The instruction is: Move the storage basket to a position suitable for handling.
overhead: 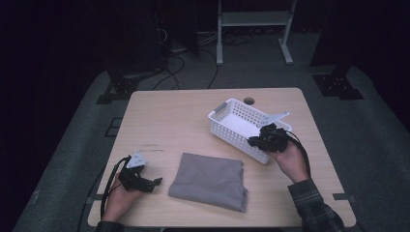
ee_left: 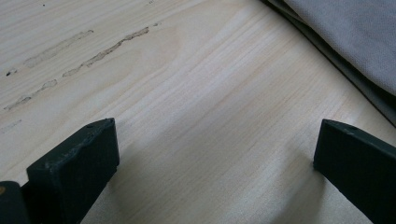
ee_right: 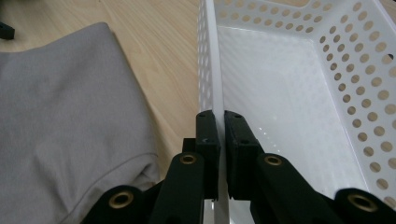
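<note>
White perforated basket [ee_right: 299,84], rim pinched by right gripper [ee_right: 219,122].

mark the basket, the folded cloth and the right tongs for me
white perforated basket [overhead: 231,107], high view, far rim by the grey handle.
folded grey cloth [overhead: 209,180], high view, middle of its top face.
right tongs [ee_right: 219,122], right gripper view, between the tips clamped on the basket wall.
</note>
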Demonstrator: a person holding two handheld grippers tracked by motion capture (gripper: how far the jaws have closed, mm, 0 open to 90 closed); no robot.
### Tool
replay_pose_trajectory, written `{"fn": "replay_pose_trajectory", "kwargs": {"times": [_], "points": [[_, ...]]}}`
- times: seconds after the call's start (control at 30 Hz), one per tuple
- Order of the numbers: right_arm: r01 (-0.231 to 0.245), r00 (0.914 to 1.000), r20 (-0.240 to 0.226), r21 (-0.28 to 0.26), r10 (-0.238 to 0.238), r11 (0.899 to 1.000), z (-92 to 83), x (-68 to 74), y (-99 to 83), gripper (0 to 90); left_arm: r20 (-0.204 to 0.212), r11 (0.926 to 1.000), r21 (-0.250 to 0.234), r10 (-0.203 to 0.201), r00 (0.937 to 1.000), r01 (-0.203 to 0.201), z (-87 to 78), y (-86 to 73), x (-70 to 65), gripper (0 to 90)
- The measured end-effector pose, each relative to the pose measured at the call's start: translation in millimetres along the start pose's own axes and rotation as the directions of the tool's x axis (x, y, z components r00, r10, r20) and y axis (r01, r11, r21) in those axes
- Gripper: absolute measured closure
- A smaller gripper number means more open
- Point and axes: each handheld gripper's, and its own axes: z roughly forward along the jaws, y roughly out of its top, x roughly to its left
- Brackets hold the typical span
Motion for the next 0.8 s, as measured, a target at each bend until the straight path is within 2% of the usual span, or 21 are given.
{"fn": "replay_pose_trajectory", "kwargs": {"times": [0.13,0.8], "points": [[-0.010,0.9999,0.007,-0.015,0.011,1.000,-7.0,-3.3,-8.9,84.8,-0.001,1.0000,0.002,0.001,1.0000,-0.001,-0.1,0.0,0.2,0.0],[-0.052,0.9979,0.039,-0.007,0.052,0.999,-34.2,-9.3,-39.2,84.8,-0.001,1.0000,0.002,0.001,1.0000,-0.001,-0.1,0.0,0.2,0.0]]}}
